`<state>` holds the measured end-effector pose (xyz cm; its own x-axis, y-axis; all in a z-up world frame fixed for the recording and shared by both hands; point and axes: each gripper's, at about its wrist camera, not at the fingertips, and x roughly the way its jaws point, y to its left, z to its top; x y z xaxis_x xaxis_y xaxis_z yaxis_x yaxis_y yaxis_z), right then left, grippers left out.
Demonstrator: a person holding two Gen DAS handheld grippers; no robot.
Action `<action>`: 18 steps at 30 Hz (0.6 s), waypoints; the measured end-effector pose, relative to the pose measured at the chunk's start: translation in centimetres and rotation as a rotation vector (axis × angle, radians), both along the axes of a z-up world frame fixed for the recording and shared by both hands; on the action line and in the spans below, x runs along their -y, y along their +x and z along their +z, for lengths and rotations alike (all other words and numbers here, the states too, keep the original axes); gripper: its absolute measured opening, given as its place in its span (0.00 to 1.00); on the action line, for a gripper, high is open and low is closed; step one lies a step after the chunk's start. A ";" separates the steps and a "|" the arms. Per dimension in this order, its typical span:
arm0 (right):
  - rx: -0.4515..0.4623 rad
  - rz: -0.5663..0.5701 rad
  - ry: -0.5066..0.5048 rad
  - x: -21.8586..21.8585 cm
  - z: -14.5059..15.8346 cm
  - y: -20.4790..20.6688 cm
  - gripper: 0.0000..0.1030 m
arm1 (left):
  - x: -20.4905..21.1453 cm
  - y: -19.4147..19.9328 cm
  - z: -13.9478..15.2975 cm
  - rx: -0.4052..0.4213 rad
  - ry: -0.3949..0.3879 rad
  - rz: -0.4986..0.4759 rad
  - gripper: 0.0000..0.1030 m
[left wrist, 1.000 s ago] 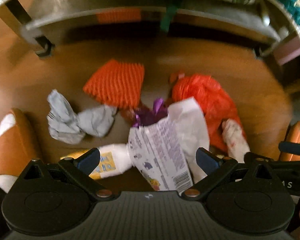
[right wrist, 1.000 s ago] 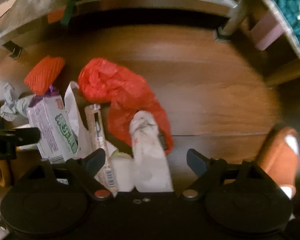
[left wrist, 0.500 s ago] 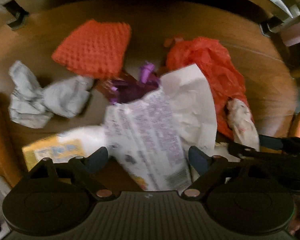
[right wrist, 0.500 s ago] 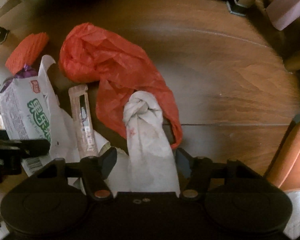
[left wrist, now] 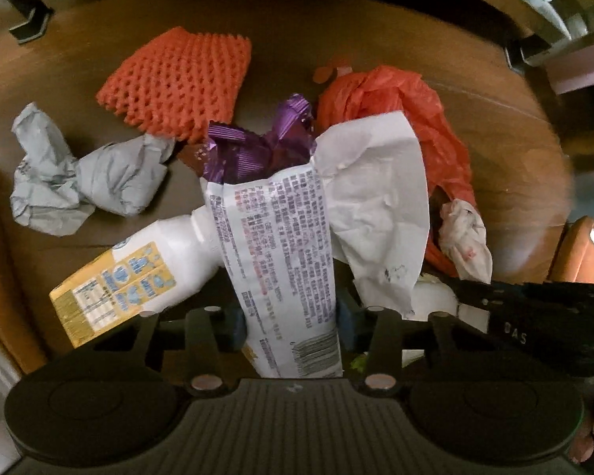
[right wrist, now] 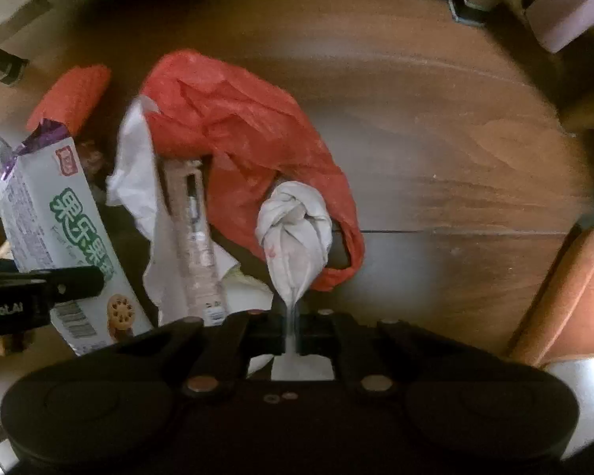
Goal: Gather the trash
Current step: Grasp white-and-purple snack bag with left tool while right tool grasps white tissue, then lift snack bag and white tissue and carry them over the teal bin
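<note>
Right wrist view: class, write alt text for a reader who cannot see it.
The right gripper has its jaws shut on the tail of a knotted white bag, which lies on a crumpled red plastic bag on a wooden floor. A biscuit packet lies further left.

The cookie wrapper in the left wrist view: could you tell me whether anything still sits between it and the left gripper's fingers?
Nothing visible does. The cookie wrapper lies directly between the left gripper's closing fingers; the milk bottle lies off to the side.

home, wooden floor (right wrist: 435,182), slippers (right wrist: 566,297)
</note>
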<state>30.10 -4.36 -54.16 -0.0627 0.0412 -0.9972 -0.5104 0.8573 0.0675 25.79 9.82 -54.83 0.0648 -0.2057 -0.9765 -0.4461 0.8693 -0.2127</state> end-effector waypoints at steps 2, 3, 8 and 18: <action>0.017 -0.004 0.013 -0.2 1.6 0.1 0.02 | -0.3 -0.3 1.1 0.009 -0.005 0.019 0.41; 0.025 -0.008 0.021 -0.2 2.6 0.1 0.02 | -0.4 -0.4 1.7 0.014 -0.006 0.027 0.41; 0.088 0.001 0.042 0.1 7.8 -0.4 0.01 | -0.5 -1.3 5.9 0.050 0.010 0.024 0.41; 0.313 -0.017 0.228 1.1 23.5 -2.7 0.01 | -0.3 -3.5 18.9 0.261 0.074 -0.016 0.41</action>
